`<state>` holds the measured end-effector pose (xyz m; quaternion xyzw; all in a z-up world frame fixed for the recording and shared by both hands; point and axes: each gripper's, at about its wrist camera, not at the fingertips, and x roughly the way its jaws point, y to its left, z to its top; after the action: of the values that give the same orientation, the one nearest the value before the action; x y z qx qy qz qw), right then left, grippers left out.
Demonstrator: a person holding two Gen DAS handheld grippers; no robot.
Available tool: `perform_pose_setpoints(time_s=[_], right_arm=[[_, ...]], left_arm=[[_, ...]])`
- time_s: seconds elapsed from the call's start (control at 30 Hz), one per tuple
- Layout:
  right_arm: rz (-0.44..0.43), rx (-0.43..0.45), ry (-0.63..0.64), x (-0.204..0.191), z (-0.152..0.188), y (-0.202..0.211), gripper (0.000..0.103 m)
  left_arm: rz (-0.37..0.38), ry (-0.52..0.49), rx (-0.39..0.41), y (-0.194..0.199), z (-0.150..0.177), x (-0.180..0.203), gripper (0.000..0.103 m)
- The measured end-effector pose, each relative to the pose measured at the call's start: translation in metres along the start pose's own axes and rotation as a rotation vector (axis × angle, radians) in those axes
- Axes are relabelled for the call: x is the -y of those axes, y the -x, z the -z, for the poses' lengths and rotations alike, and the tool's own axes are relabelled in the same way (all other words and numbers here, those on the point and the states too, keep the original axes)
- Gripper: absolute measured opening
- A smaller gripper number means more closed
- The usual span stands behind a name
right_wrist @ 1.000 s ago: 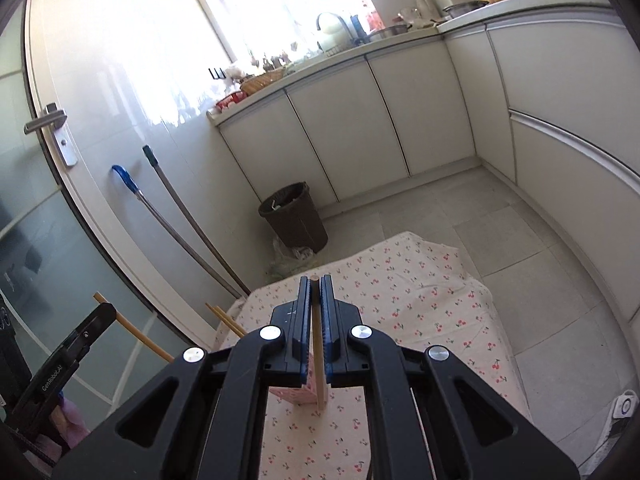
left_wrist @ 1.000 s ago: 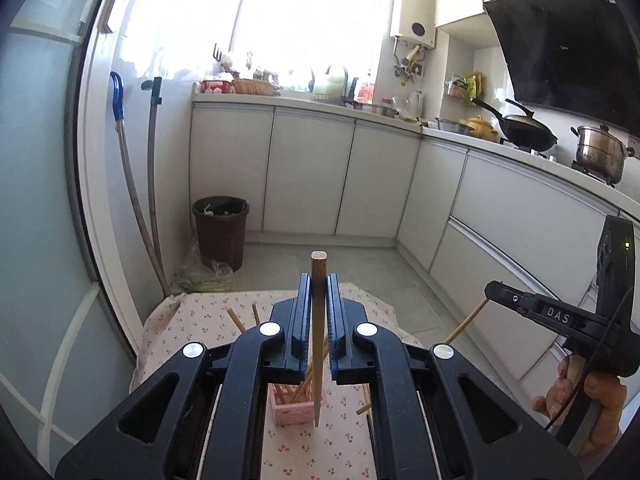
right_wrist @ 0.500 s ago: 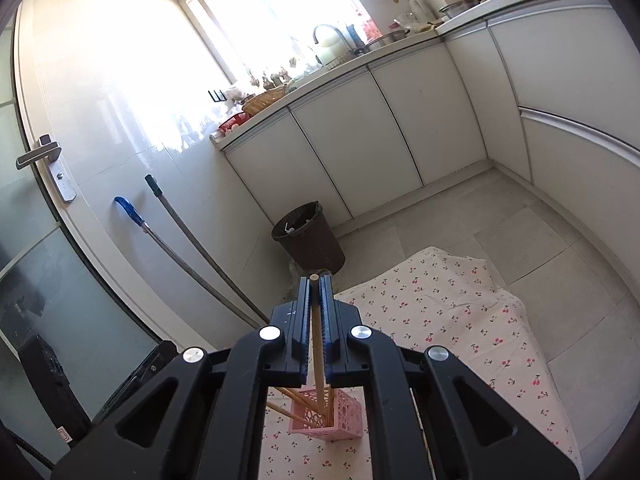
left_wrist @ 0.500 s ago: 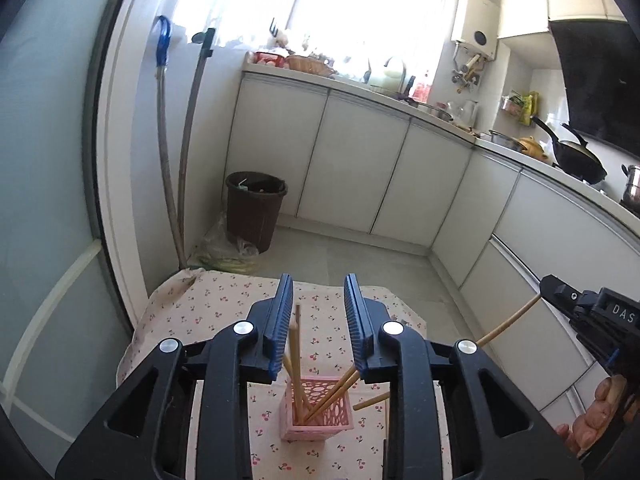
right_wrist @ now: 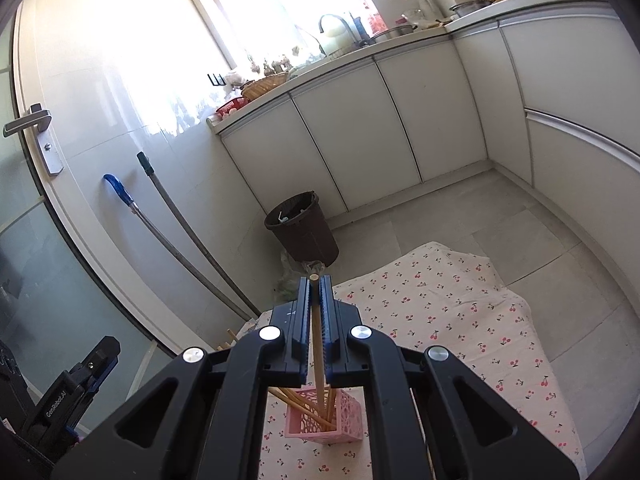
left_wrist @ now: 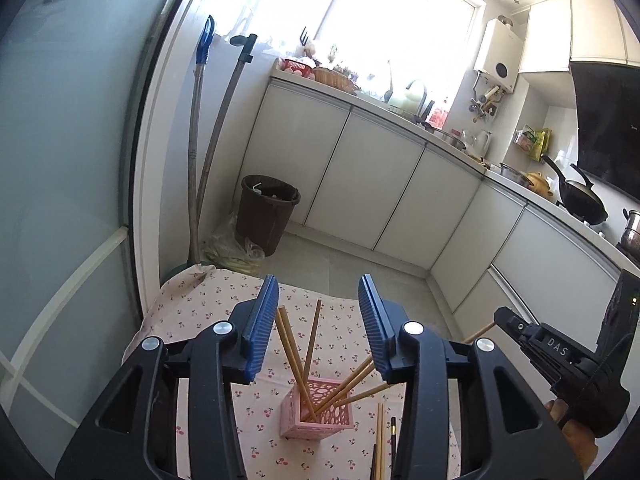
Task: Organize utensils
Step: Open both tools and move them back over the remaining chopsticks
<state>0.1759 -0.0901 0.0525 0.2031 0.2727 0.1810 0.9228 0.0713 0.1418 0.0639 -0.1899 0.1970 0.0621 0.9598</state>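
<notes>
My right gripper [right_wrist: 315, 322] is clamped on one wooden chopstick [right_wrist: 317, 344], held nearly upright with its lower tip inside the pink lattice holder [right_wrist: 344, 420] directly below. My left gripper [left_wrist: 318, 324] hovers above that same holder, its jaws opening with nothing pressed between them; several chopsticks [left_wrist: 296, 356] already lean there on the cherry-print cloth [right_wrist: 460, 320].

A pink lattice-patterned basket [left_wrist: 317, 416] holds tan wooden chopsticks [left_wrist: 292, 350] on a white cherry-print tablecloth [right_wrist: 452, 312], near a dark brown bin [left_wrist: 267, 212]
</notes>
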Motion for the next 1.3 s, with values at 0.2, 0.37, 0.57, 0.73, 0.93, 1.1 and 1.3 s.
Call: perform_pose_setpoints(time_s=[0.2, 0.37, 0.57, 0.73, 0.93, 1.1, 1.3], right_arm=[[-0.025, -0.045, 0.016, -0.009, 0.014, -0.018, 0.015], [-0.004, -0.069, 0.092, -0.019, 0.021, -0.011, 0.019], [0.062, -0.145, 0.145, -0.010, 0.040, -0.009, 0.032], [0.140, -0.194, 0.129, 0.022, 0.058, -0.003, 0.050], [0.235, -0.243, 0.173, 0.047, 0.078, 0.002, 0.063], [0.288, -0.277, 0.187, 0.064, 0.089, 0.006, 0.072], [0.422, -0.293, 0.197, 0.095, 0.097, 0.014, 0.083]], left_arm=[[0.003, -0.071, -0.059, -0.014, 0.012, 0.013, 0.040], [0.007, -0.129, -0.078, -0.017, 0.020, 0.026, 0.045], [-0.041, -0.206, -0.122, -0.023, 0.039, 0.039, 0.051], [-0.078, -0.225, -0.191, -0.032, 0.054, 0.036, 0.055], [-0.085, -0.265, -0.303, -0.044, 0.081, 0.042, 0.062], [-0.069, -0.306, -0.379, -0.054, 0.102, 0.052, 0.073], [-0.090, -0.376, -0.466, -0.070, 0.127, 0.065, 0.087]])
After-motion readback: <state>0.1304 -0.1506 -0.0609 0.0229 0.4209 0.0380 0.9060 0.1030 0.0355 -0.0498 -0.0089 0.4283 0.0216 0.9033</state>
